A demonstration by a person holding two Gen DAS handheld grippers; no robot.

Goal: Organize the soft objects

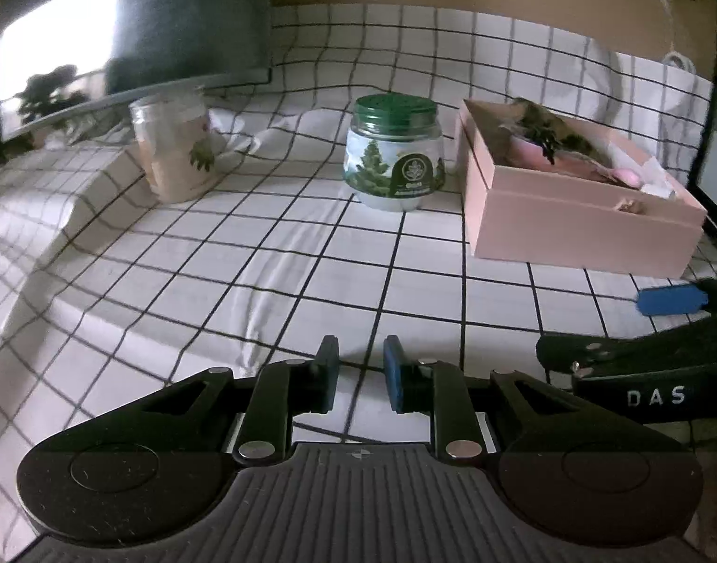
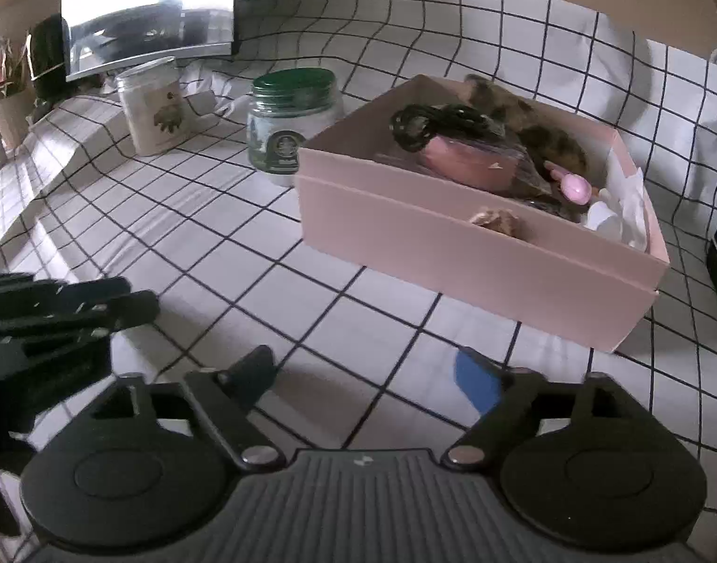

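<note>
A pink box (image 2: 476, 253) stands on the checked cloth, also in the left wrist view (image 1: 574, 230). It holds soft things: a brown furry toy (image 2: 546, 136), a pink pouch (image 2: 471, 159) with a dark cord (image 2: 433, 122) on it, a small pink toy (image 2: 575, 187) and white tissue (image 2: 621, 216). My right gripper (image 2: 368, 375) is open and empty, low over the cloth in front of the box. My left gripper (image 1: 361, 366) has a narrow gap between its pads, holds nothing, and sits left of the box. The right gripper's blue pad shows in the left wrist view (image 1: 670, 300).
A green-lidded jar (image 1: 393, 155) and a pale jar with a leaf print (image 1: 175, 150) stand on the cloth (image 1: 264, 258) left of the box. A monitor (image 1: 124, 33) stands at the back left. A white cable (image 1: 663, 4) hangs at the back right.
</note>
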